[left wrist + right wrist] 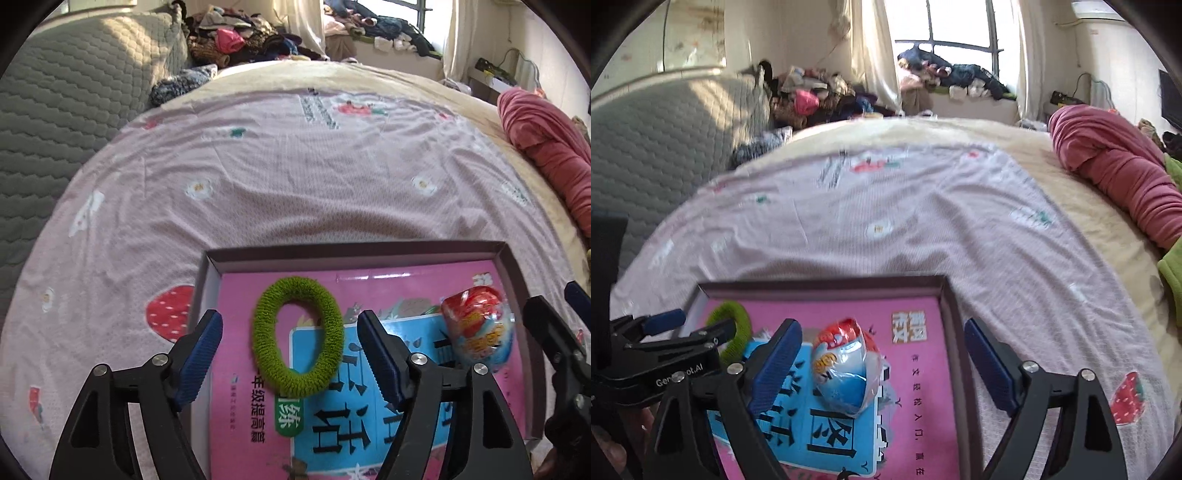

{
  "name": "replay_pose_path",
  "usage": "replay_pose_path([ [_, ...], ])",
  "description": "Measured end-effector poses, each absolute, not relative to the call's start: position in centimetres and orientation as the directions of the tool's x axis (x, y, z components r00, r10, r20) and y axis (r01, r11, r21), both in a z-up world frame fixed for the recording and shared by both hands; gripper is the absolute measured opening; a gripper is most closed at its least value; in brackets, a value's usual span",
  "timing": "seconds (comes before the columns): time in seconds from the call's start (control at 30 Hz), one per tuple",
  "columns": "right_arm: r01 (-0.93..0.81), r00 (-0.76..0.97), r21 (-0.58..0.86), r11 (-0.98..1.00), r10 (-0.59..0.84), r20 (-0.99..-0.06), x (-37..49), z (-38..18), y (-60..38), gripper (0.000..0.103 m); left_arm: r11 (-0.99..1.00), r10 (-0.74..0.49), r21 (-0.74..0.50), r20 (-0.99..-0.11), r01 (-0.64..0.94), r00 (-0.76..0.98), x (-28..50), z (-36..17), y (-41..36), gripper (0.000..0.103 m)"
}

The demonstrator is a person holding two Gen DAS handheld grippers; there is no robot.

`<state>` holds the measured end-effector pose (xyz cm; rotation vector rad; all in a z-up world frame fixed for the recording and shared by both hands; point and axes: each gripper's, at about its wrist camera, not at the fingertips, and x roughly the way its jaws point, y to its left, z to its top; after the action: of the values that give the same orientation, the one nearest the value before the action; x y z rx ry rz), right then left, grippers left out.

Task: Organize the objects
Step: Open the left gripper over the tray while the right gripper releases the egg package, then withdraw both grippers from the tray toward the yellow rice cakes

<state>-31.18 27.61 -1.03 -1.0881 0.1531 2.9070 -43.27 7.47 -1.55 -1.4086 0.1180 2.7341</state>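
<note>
Between the wide-apart jaws of the left gripper (290, 345) lies a green hair tie (297, 335), a fuzzy oval ring resting flat; neither blue ribbed pad touches it, so nothing is gripped. The right gripper (882, 363) likewise stands with its jaws spread wide, and a small packet (846, 365) in crinkled clear wrap, red on top and pale blue below, sits between them without contact from either pad. Both things rest on a pink book (255, 417) with a blue panel and large dark characters on its cover. The hair tie is toward the book's left edge, the packet toward its right edge. The book fills a shallow box (354, 249) with a dark rim, whose far edge and two far corners are visible. In the left wrist view the right gripper's black arm shows at the box's right edge; in the right wrist view the left gripper shows at the box's left edge, over the hair tie. The box sits on a bed (923, 206) covered by a pink sheet printed with strawberries and flowers, near the sheet's closer edge. A rolled red blanket (1115, 162) lies at the bed's right edge.
</note>
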Motion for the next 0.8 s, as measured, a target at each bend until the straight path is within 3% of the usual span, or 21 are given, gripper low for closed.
replay_pose_path([
  [0.2,-0.051,-0.803,0.100,-0.994,-0.019,-0.596,-28.7,2.3,27.6,0.094,-0.995,0.025,0.035,-0.818,-0.092,-0.575,-41.3,0.2,7.0,0.079],
  [0.53,0.020,-0.876,0.069,-0.997,-0.051,-0.480,-23.5,7.9,25.4,0.101,-0.998,0.013,0.035,-0.751,-0.060,-0.660,-37.1,4.5,4.9,0.086],
  [0.8,0.074,-0.888,0.062,-0.995,-0.094,-0.451,-20.5,10.4,24.2,0.102,-1.000,0.020,-0.004,-0.698,-0.024,-0.716,-33.5,7.8,2.9,0.099],
])
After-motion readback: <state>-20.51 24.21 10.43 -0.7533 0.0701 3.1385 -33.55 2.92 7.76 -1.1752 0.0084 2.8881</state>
